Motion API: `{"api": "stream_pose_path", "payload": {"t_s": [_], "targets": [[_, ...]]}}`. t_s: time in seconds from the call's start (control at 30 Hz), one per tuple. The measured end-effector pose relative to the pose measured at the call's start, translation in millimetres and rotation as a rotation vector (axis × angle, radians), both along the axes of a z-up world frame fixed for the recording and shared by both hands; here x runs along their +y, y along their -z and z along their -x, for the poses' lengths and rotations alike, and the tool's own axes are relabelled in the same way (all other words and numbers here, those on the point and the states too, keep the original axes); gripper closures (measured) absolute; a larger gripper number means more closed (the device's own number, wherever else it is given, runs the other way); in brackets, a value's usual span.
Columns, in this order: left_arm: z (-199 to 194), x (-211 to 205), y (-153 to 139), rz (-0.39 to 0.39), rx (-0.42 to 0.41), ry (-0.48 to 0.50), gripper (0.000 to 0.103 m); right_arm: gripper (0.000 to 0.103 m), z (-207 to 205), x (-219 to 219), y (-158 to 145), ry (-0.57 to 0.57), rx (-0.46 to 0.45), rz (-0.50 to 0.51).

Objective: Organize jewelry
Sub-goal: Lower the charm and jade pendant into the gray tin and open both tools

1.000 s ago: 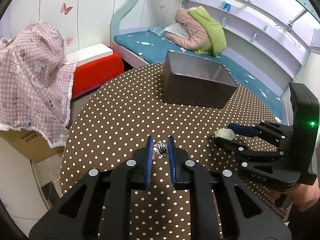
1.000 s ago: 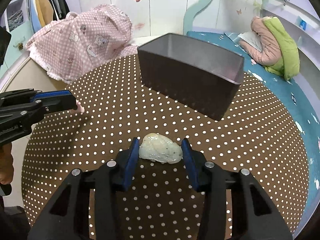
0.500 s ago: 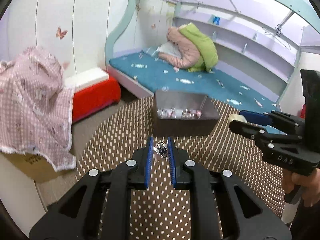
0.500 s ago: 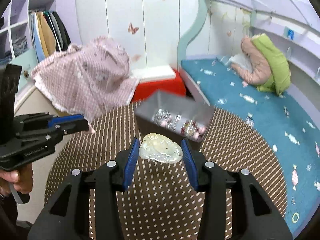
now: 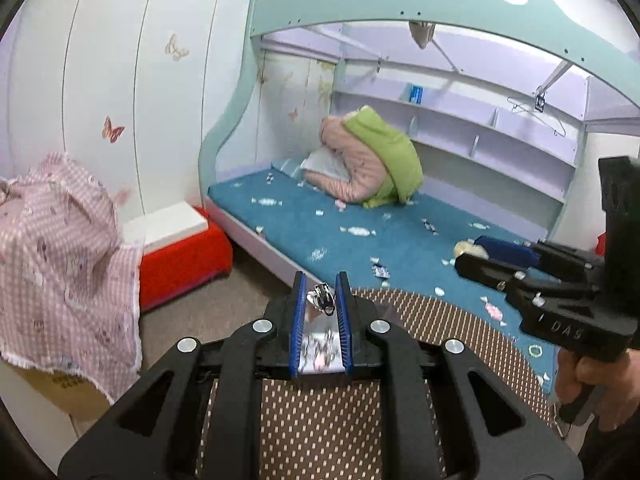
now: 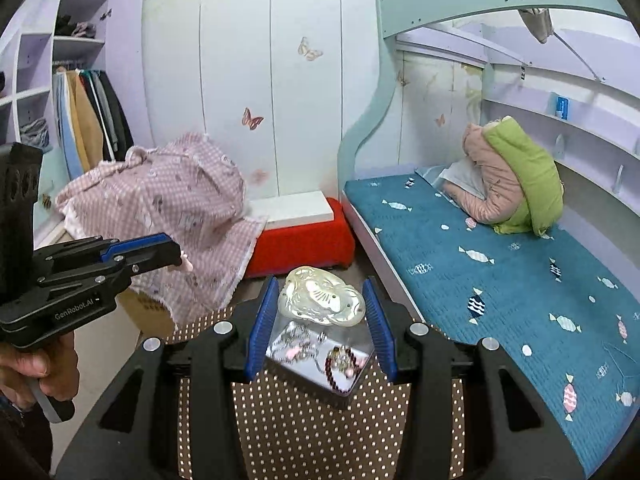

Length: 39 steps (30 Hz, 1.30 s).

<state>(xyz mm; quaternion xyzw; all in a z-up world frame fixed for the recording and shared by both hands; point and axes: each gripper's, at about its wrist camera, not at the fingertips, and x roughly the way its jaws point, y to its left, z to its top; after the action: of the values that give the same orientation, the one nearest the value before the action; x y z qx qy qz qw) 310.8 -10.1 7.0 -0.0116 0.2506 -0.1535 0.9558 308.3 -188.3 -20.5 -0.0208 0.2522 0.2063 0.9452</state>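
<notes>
Left wrist view: the left gripper (image 5: 321,300) is narrowed onto a small silver-and-black trinket (image 5: 322,299), pinched near the tips of its blue pads. Below it, between the fingers, a slice of the jewelry box (image 5: 320,344) shows with blurred shiny pieces inside, standing on the brown polka-dot table (image 5: 320,432). To the right, the right gripper (image 5: 476,254) hangs over the table's far edge with something pale at its tips; its body reads "DAS" in part, the first letters unclear. A cardboard carton (image 5: 68,390) under the pink checked cloth (image 5: 60,248) carries print too blurred to read.

Right wrist view: the right gripper's blue pads (image 6: 263,322) clamp a pale carved shell-like pendant (image 6: 323,297), held above the open box (image 6: 320,360) — here beads, chains and pink bits are plain inside it. The left gripper (image 6: 176,254), at the left, is marked "GenRobot.AI"; a pink scrap shows at its tip, but the gap between its fingers cannot be judged from this side. Only this view shows the hanging clothes (image 6: 90,116) on the rack.
</notes>
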Motion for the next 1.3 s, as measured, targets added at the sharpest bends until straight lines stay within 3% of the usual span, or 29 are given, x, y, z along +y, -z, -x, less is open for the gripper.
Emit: {"api": "stream_pose_path", "payload": {"t_s": [0.17, 0.4, 1.3], "targets": [[-18, -10, -13, 0.004, -0.006, 0.018, 0.088, 0.062, -15, -3, -2, 0.015, 0.021, -0.031], [-47, -26, -9, 0.004, 0.029, 0.035, 0.088, 0.062, -37, -2, 4, 0.024, 0.073, -0.058], [-111, -37, 70, -0.018, 0.238, 0.046, 0.087, 0.062, -83, 0, 57, 0.036, 0.27, -0.077]]}}
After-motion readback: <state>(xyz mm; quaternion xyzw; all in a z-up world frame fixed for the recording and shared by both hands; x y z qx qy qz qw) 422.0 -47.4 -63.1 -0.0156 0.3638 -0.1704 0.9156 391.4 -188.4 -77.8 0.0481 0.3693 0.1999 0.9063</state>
